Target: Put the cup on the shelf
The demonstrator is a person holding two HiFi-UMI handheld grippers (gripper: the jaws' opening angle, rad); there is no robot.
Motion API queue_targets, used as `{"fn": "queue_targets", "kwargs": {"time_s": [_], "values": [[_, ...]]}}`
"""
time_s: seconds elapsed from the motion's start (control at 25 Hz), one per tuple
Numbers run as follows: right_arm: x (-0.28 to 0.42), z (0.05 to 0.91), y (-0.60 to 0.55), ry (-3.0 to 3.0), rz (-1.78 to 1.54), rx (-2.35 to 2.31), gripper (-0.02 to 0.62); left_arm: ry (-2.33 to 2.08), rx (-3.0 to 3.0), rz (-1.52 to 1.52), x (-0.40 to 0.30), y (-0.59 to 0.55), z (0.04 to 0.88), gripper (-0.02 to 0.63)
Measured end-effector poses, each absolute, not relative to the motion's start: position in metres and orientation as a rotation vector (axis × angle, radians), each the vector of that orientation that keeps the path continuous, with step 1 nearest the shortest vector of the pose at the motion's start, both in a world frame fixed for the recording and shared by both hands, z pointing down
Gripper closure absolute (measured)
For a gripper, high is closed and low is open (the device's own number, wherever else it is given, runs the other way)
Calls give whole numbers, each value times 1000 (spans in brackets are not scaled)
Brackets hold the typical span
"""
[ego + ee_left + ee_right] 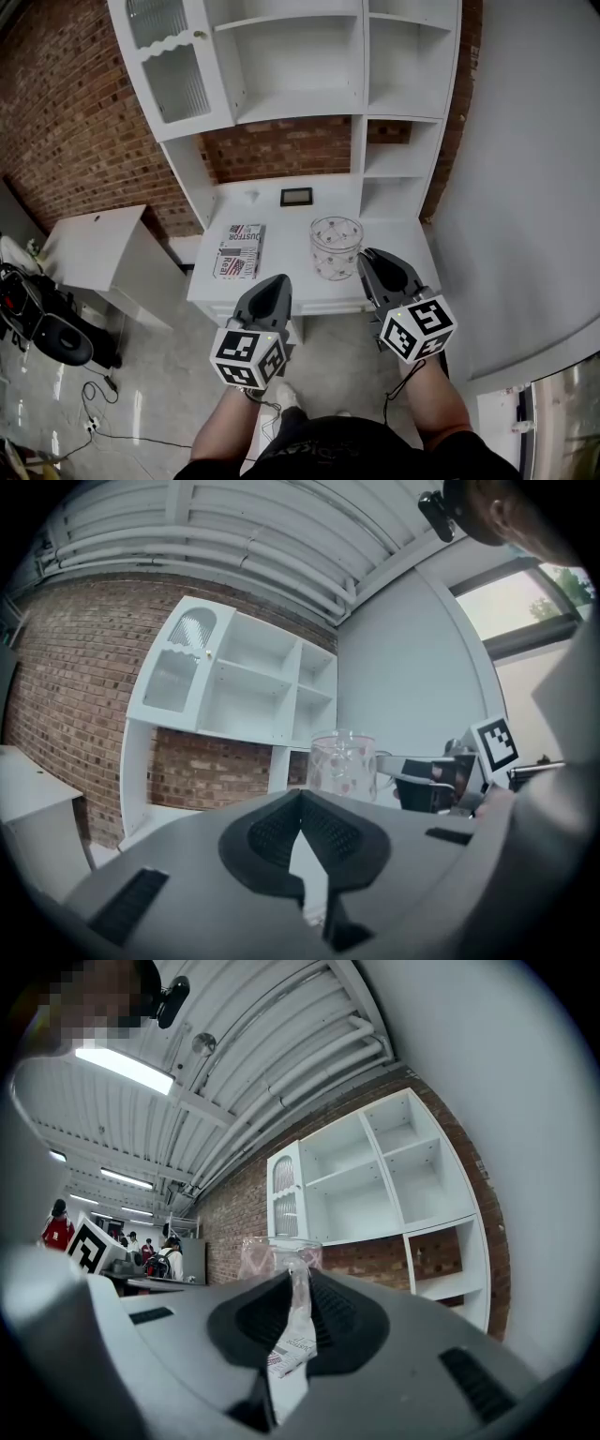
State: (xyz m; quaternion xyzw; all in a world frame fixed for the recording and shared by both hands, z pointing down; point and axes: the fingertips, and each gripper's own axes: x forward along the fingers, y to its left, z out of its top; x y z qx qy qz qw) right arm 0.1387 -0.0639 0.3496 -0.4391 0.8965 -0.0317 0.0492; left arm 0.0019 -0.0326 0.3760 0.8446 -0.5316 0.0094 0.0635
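Right gripper view is showing the right gripper pinching the handle of the glass cup — probably for a level lift off the white desk toward the shelf. The left gripper is idling — jaws pressed together, empty.

cup: clear glass, scattered pink hearts
shelf unit: plain white
glass door, at ten o'clock of the shelf unit: ribbed clear panes, white surround
brick wall: red-brown bricks, pale mortar lines
worktop: white
booklet, at nine o'clock of the cup: white, red and black print
frame: black border, grey face
left tongs: dark grey; cube of black-and-white square markers
right tongs: dark grey; cube likewise
floor: mottled grey
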Motion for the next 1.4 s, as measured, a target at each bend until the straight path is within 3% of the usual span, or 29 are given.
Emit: {"fn": "queue_targets", "kwargs": {"time_s": [1.4], "values": [[46,340,-156,2717,-126,-1420,558,-1516,2584,9,-90,-128,370,601]]}}
